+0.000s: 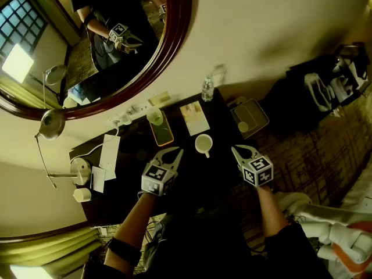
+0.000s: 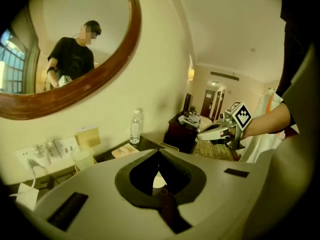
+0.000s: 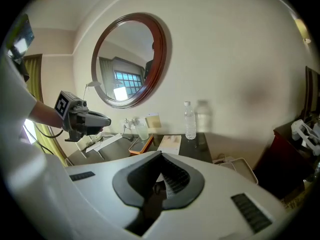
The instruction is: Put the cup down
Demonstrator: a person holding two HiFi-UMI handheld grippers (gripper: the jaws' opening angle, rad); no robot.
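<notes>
I think my job is done. The cup sits upright on the dark counter, with its open top facing up. Its handle seems to point to the near side. Nothing holds the cup. It stands by itself near the middle of the counter, just past the tips of my two claws and between them.

My left claw is closed tight, and there is nothing in it. Its two sides meet at the tip. It hangs over the counter just left of the cup and does not touch it.

My right claw is closed tight too, and it is empty. It hangs on the right side of the cup, a bit farther off than the left one.

Farther away, by the wall, I see a glass on an orange tray, a little booklet and a water bottle. The cup is apart from all of them.

I don't think much is left to do. The cup is not tipped and it is not at the edge. I only need to keep both claws away so I don't bump it.
</notes>
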